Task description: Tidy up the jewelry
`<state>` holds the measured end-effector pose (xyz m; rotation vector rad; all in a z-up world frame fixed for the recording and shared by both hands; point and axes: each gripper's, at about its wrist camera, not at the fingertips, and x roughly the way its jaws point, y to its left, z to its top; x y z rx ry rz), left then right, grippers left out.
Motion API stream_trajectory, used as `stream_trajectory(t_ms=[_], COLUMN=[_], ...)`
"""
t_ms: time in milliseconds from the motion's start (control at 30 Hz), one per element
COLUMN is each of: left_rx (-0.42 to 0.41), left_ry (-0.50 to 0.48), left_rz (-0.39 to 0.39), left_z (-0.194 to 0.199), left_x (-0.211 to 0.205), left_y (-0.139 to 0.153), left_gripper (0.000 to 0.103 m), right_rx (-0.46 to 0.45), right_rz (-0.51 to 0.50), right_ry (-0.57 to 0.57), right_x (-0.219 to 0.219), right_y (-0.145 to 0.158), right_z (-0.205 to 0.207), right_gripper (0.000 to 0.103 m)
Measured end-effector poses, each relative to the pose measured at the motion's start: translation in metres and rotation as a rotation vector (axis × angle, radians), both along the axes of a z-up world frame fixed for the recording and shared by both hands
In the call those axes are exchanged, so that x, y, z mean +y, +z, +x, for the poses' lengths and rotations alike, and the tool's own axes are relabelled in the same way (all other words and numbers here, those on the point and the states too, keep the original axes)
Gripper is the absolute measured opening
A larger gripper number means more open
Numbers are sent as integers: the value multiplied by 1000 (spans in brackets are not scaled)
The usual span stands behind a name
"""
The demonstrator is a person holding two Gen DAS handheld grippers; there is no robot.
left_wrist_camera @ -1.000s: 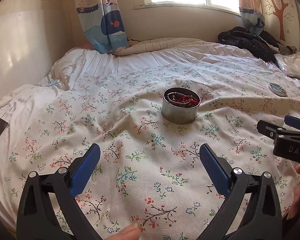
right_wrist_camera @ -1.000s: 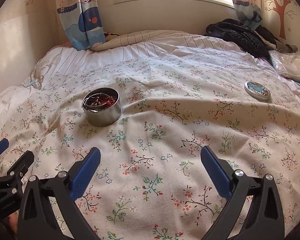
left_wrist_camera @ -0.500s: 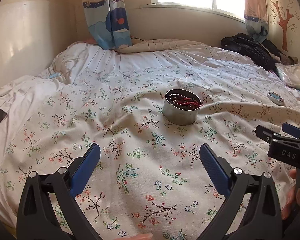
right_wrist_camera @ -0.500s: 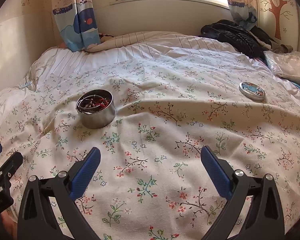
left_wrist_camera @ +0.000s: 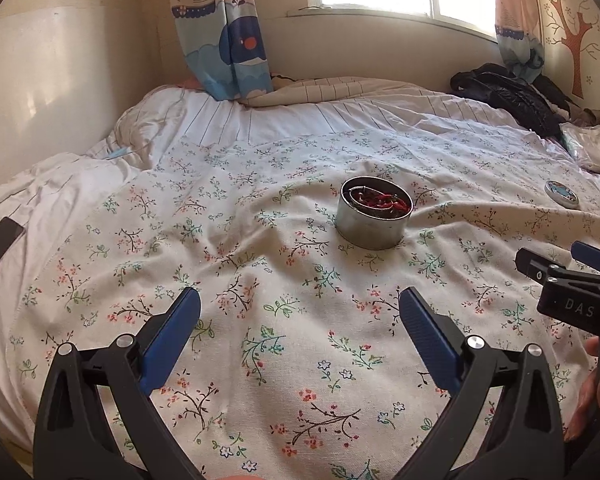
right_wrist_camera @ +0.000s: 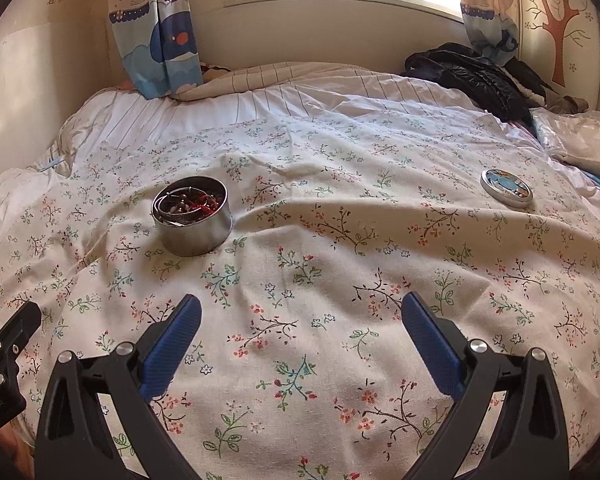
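A round, shiny metal tin (left_wrist_camera: 374, 220) holding tangled red beads and silver wire bangles (right_wrist_camera: 189, 204) sits on the bed's wrinkled floral cotton sheet (left_wrist_camera: 284, 320). Its flat round lid (right_wrist_camera: 506, 191) lies well apart. The left gripper (left_wrist_camera: 300, 332) and the right gripper (right_wrist_camera: 301, 336) both hover empty, their ribbed blue fingers (right_wrist_camera: 172, 344) spread wide.

Two wrist cameras, both low over the bed's near edge, facing the window

Your left wrist view looks forward between its spread fingers and has the round tin (left_wrist_camera: 374, 218) near, just right of centre; your right wrist view sits further right, so the tin (right_wrist_camera: 193, 216) falls left of centre and the lid (right_wrist_camera: 506, 190) is nearer. Both share the floral cover (left_wrist_camera: 260, 264), tin and lid — and each catches the other gripper at its side edge.
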<state>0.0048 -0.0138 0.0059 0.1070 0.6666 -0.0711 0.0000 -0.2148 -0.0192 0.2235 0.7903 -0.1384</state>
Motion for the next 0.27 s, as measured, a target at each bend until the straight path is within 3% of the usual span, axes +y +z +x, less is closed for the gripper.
stream_trajectory(t_ms=[200,267], left_rx=[99,91], left_ry=[53,65], left_rz=[-89,-90], left_z=[9,7], left_x=[17,18], left_y=[-11,-11], left_gripper=[96,96], right_rx=[1,0], right_rz=[11,11], right_ry=[-4,-4], right_x=[-2,-3], right_y=[-1,-1], right_z=[0,-1], right_gripper=[96,96])
